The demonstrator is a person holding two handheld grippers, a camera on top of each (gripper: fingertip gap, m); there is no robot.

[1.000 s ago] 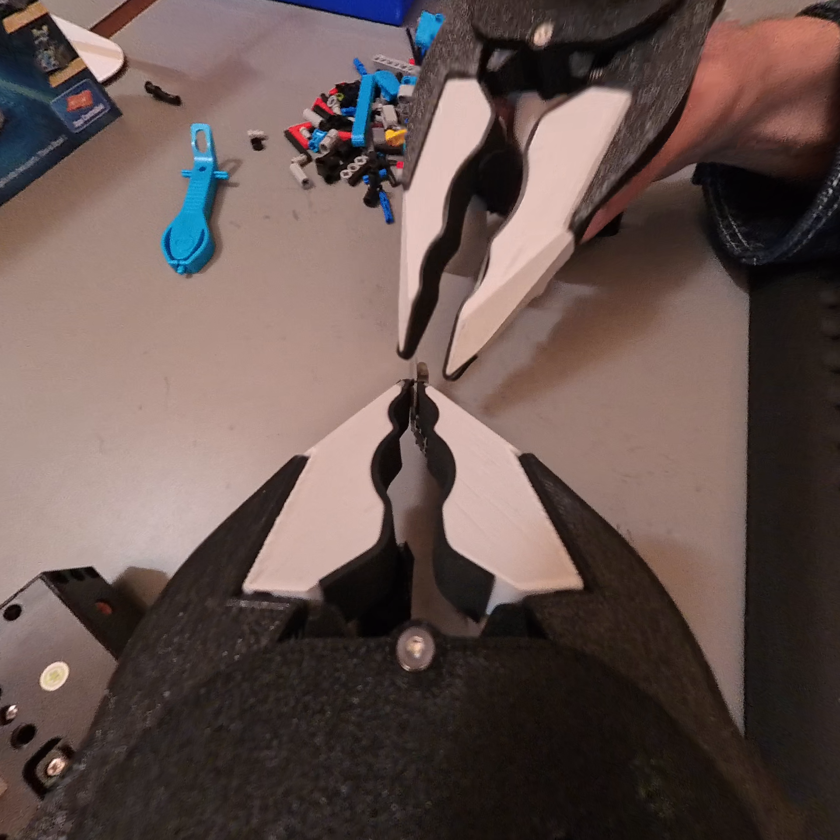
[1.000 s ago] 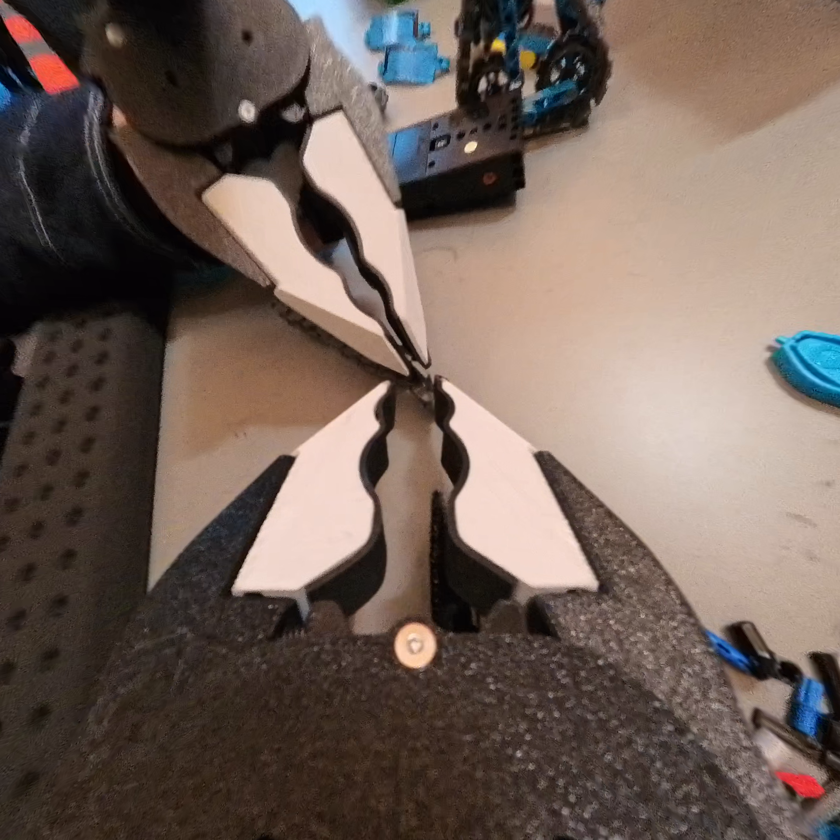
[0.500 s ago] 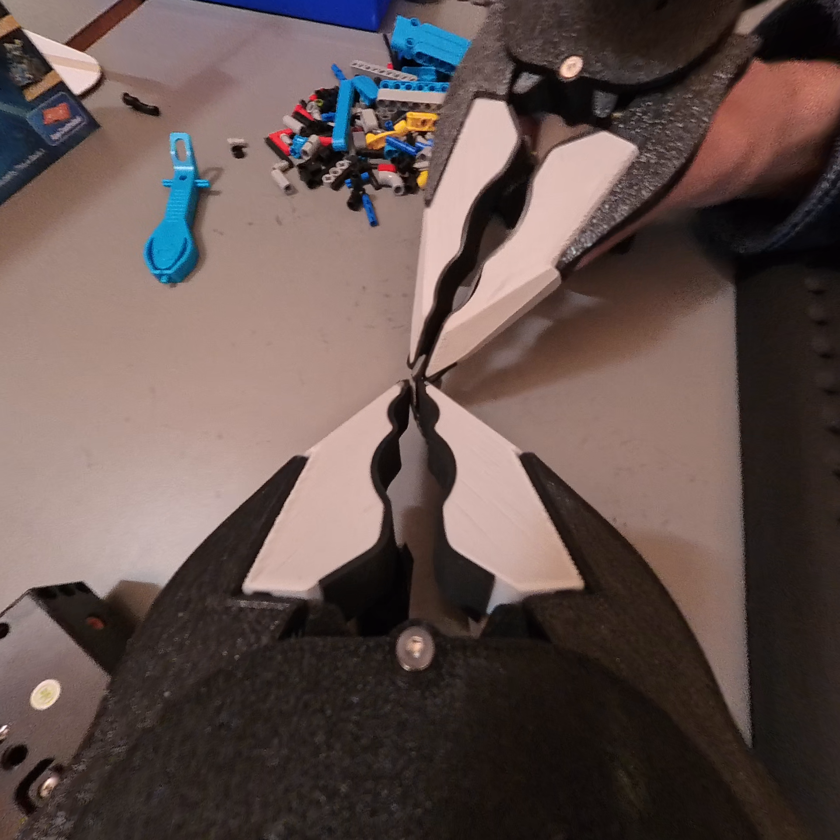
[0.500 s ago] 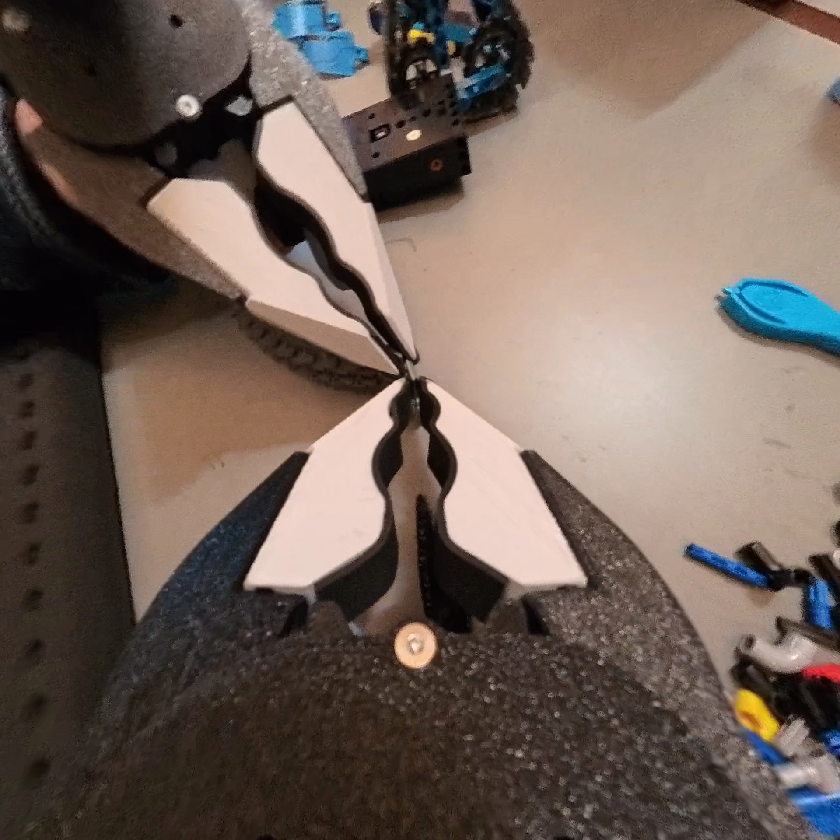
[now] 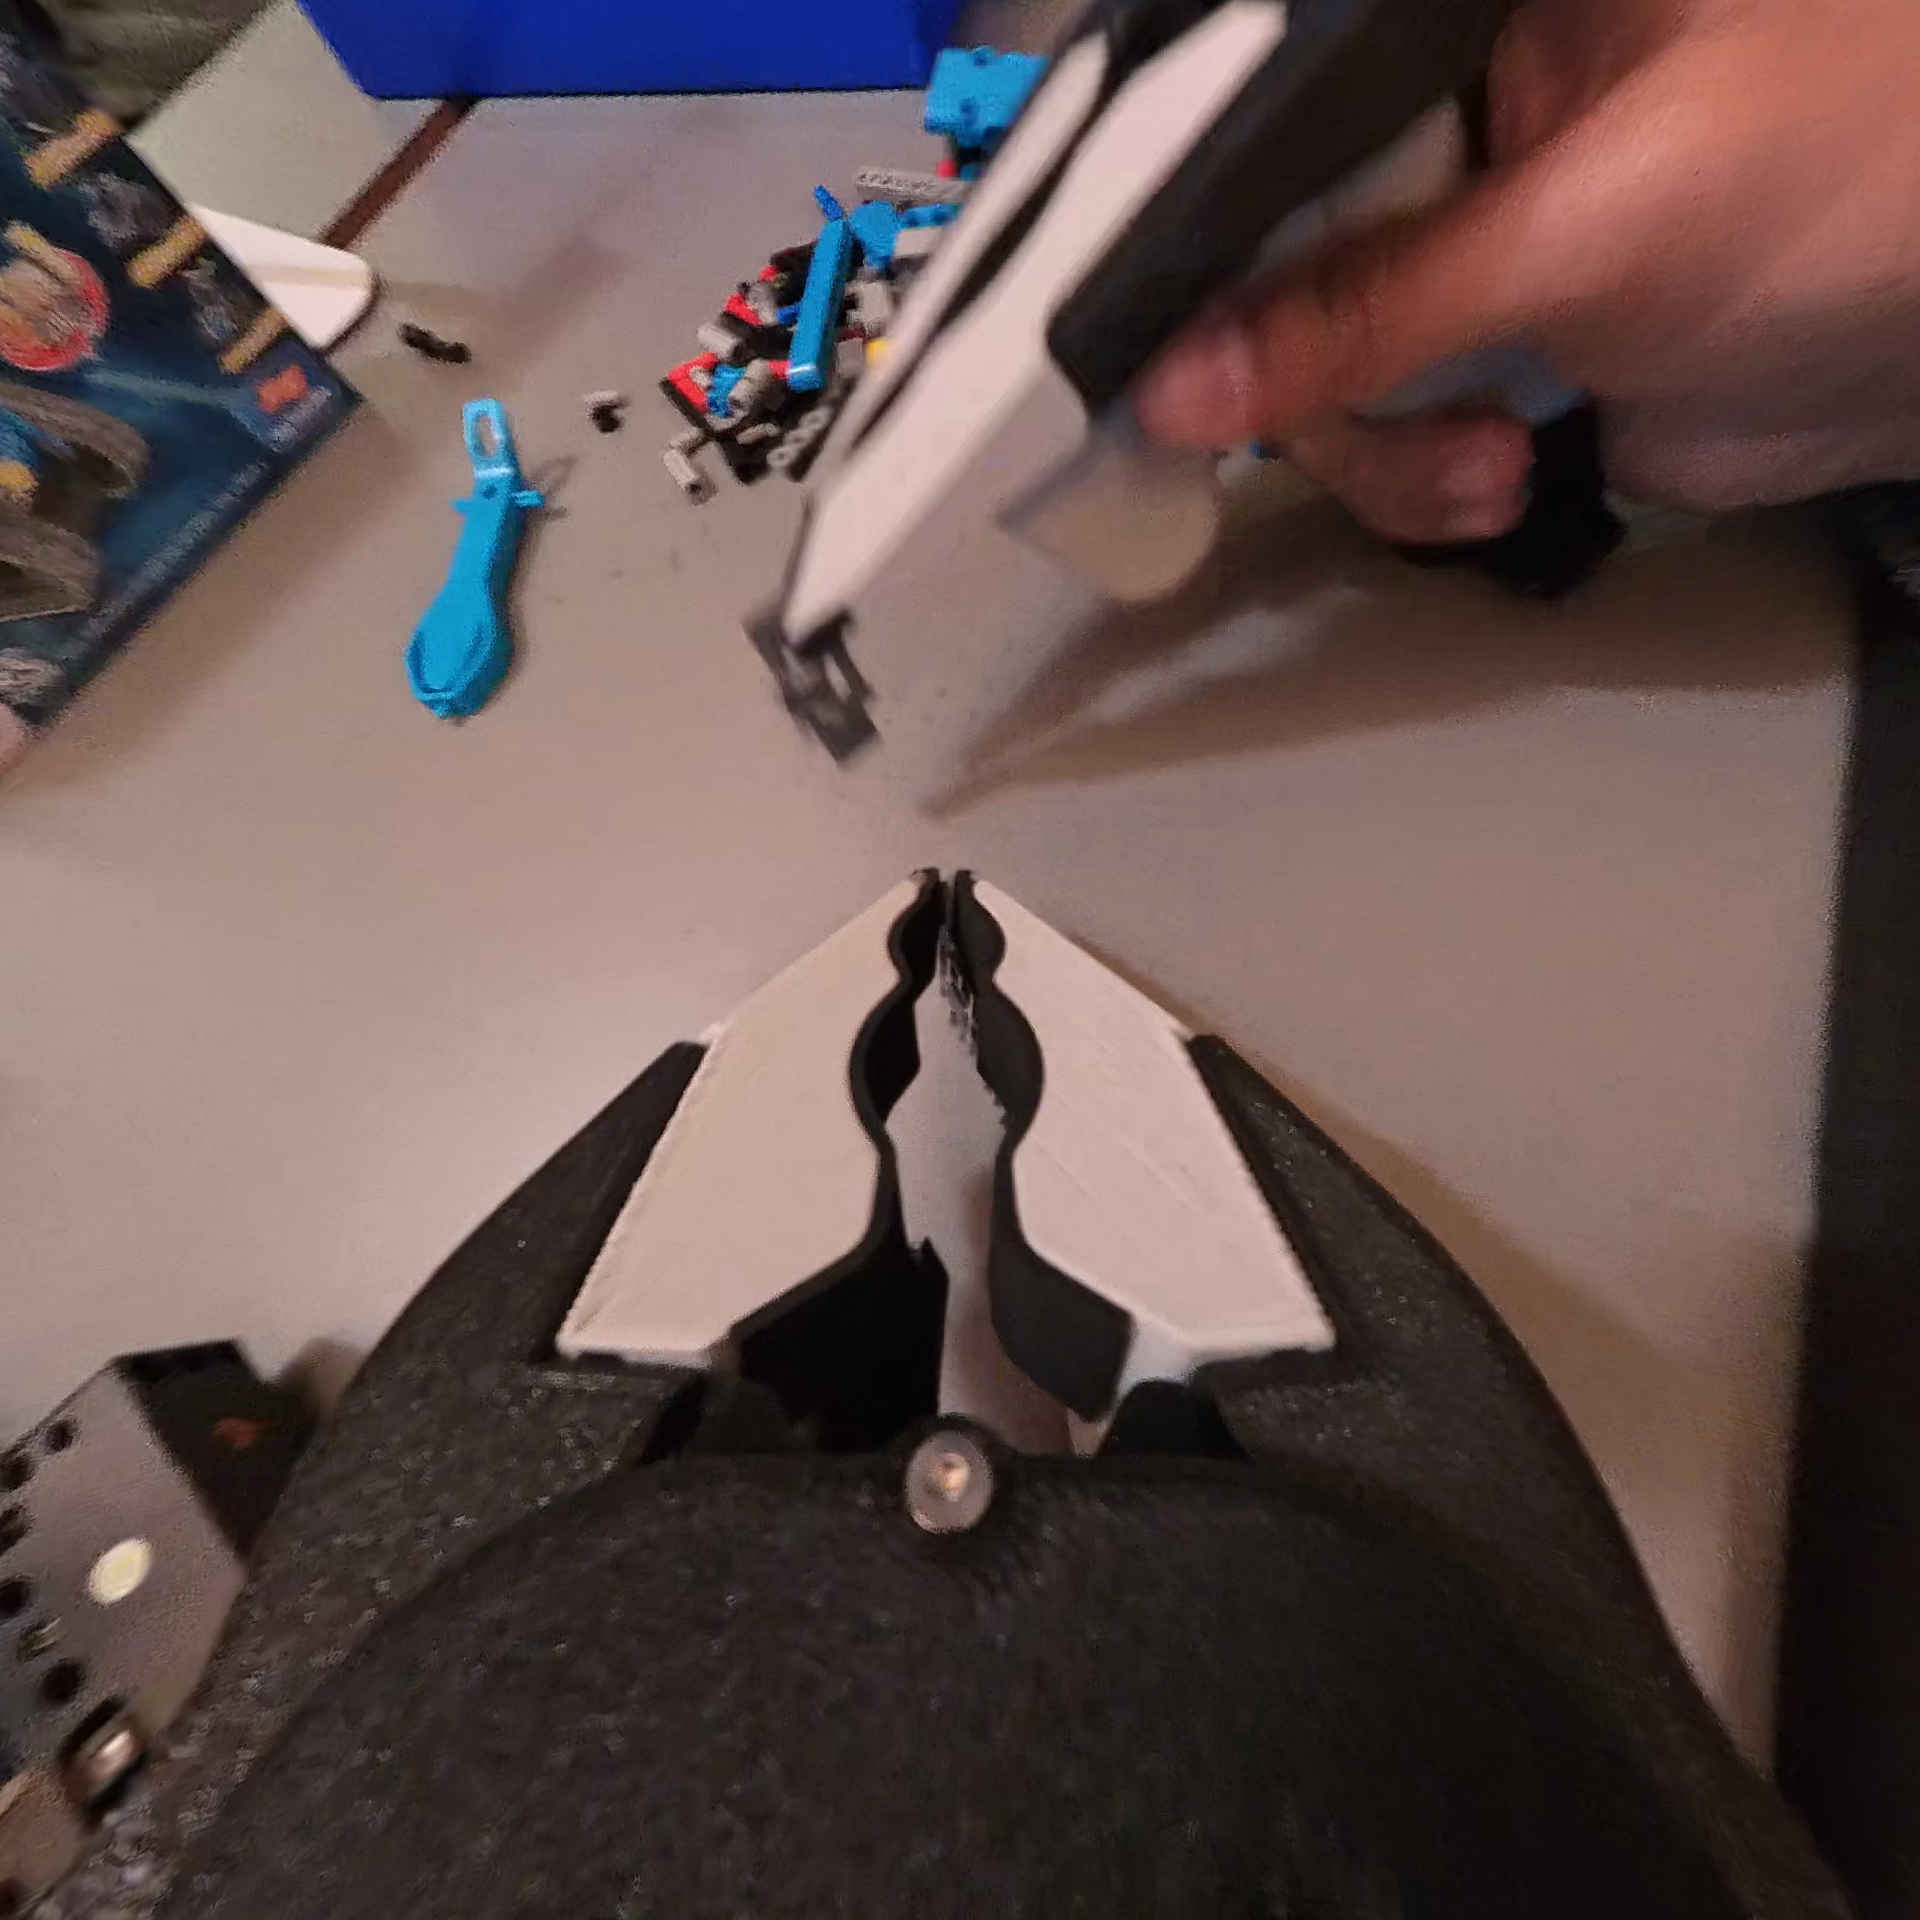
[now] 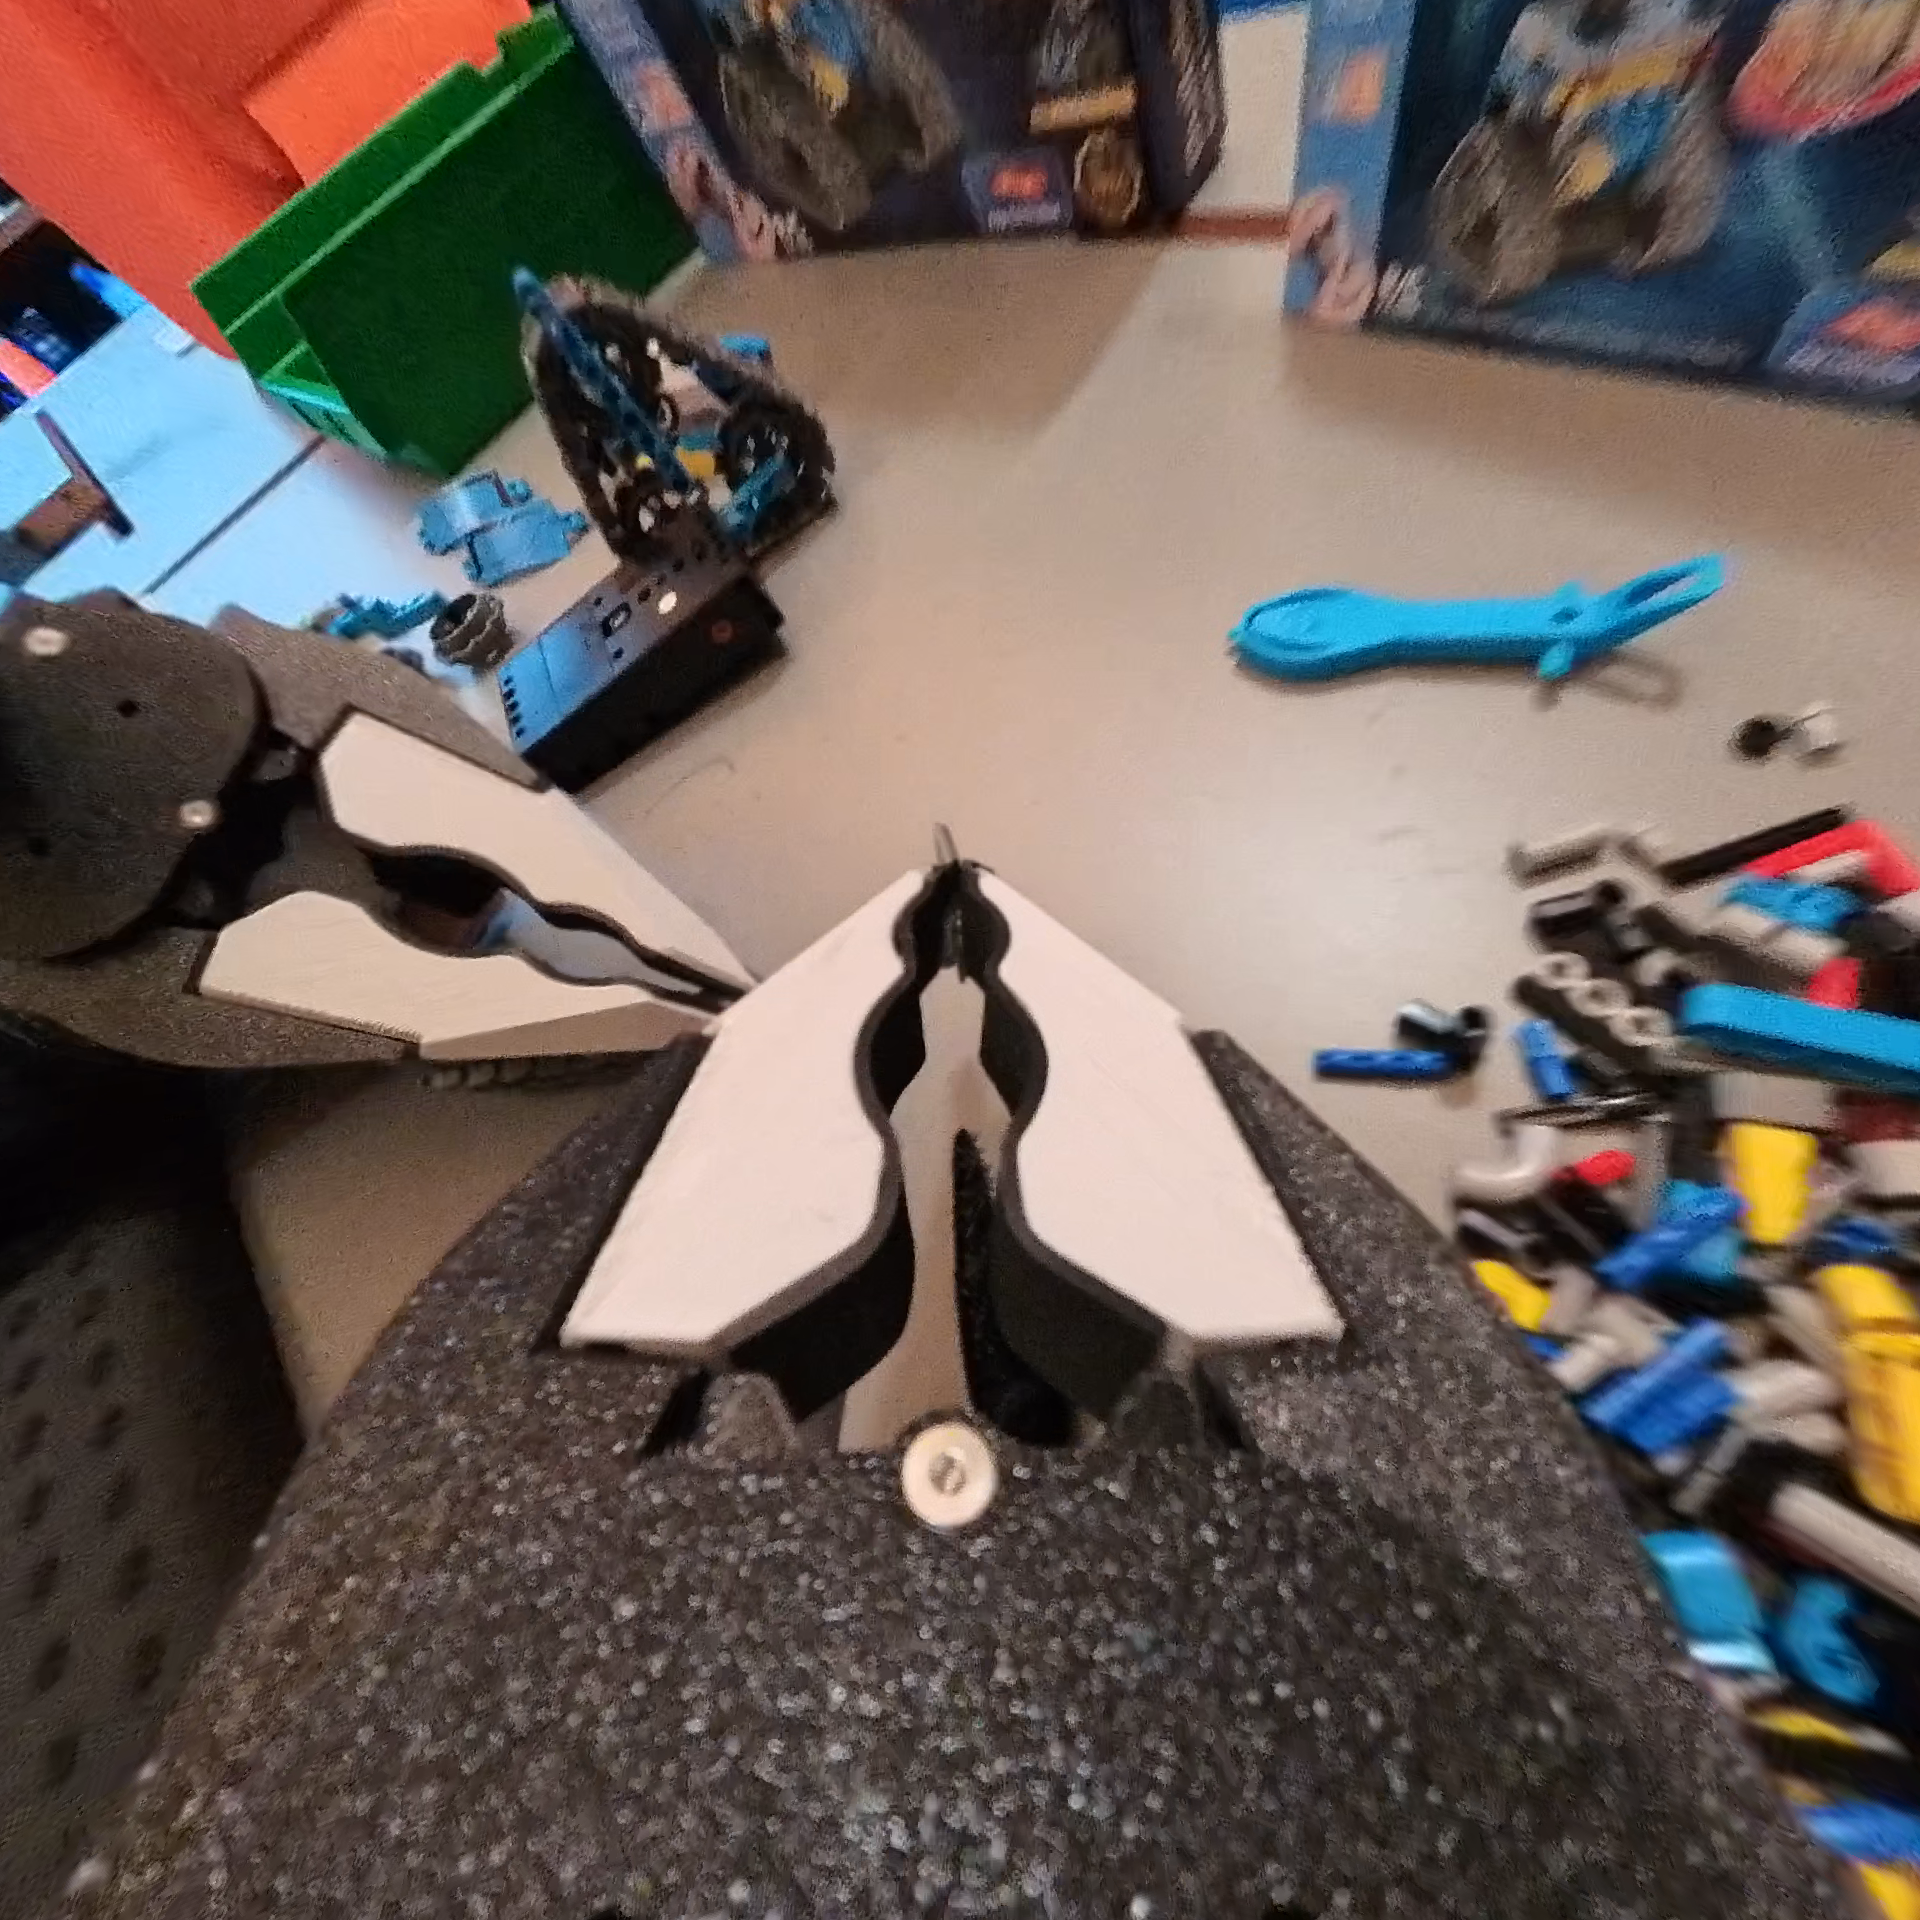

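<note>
My left gripper (image 5: pixel 940 883) is shut over the beige table, and nothing shows at its tips. My right gripper (image 6: pixel 945 883) is shut on a small black piece (image 6: pixel 945 847) that sticks out past its tips. In the left wrist view the right gripper (image 5: pixel 800 613) is blurred, held by a hand (image 5: pixel 1662 260), and the black piece (image 5: pixel 816 686) hangs from its tips up and left of my left gripper. In the right wrist view the left gripper (image 6: pixel 727 987) lies to the left, with its tips beside my right gripper's left finger.
A pile of loose bricks (image 6: pixel 1714 1195) lies to the right, also in the left wrist view (image 5: pixel 800 343). A blue tool (image 6: pixel 1455 634), a black box (image 6: pixel 634 665), a tracked model (image 6: pixel 675 416), a green bin (image 6: pixel 416 281) and printed boxes (image 6: pixel 1610 156) stand around. A black perforated mat (image 5: pixel 1881 1039) edges the table.
The grippers met tip to tip and the right one shut on the black piece that the left held. The right gripper has now pulled away with it, toward the brick pile.
</note>
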